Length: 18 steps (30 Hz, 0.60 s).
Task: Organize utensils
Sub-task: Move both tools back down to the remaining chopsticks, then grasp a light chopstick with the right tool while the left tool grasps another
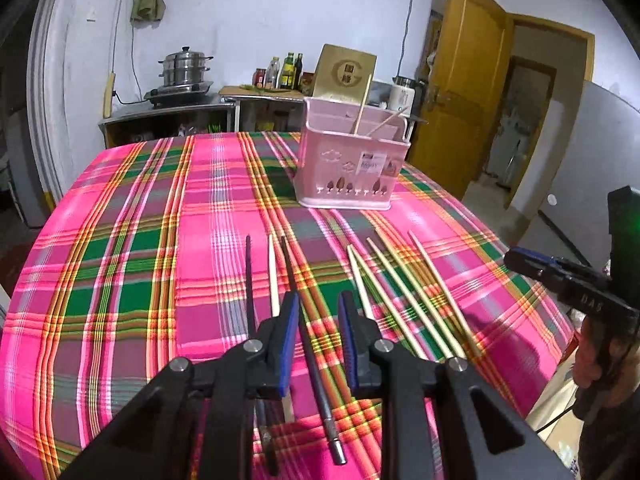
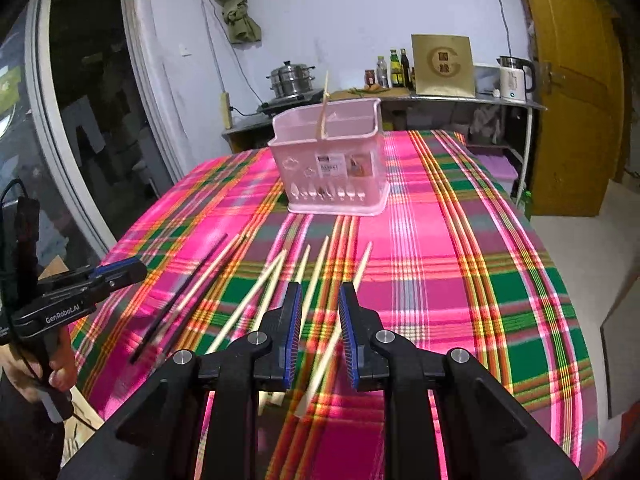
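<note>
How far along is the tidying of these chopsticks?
Barely begun. Two pale chopsticks already stand in the pink holder. Nothing is in hand: the left gripper hovers over a dark chopstick, the right gripper over a pale one. The rest lie on the tablecloth.

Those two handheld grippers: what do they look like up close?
Each is black plastic. The left gripper and right gripper have two angular fingers with ribbed blue pads and silver pivot pins. Seen from the side, the left one bears white "GenRobot.AI" lettering and a black cable; the right one shows "DAS".
</note>
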Tool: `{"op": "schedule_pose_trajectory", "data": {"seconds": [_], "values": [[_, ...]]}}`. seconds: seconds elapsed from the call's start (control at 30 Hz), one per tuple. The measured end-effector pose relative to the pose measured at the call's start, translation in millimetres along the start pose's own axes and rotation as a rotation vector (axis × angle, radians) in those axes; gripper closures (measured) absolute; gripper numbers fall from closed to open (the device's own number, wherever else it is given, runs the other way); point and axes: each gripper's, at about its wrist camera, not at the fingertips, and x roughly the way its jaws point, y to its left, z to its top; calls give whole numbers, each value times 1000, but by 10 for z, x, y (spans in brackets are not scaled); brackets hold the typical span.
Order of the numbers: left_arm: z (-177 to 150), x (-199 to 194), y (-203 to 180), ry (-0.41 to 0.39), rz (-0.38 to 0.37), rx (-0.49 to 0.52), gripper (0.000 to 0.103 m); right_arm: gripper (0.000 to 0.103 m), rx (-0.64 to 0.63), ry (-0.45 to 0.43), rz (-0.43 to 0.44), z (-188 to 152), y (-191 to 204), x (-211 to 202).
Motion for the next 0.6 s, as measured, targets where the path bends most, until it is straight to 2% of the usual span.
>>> {"op": "schedule_pose_trajectory", "data": {"seconds": [0.23, 0.6], "values": [[41, 132, 68, 22, 10, -3, 82, 84, 5, 22, -15, 12, -46, 127], [207, 640, 202, 131, 32, 17, 82, 84, 28, 99, -46, 91, -178, 538]]}}
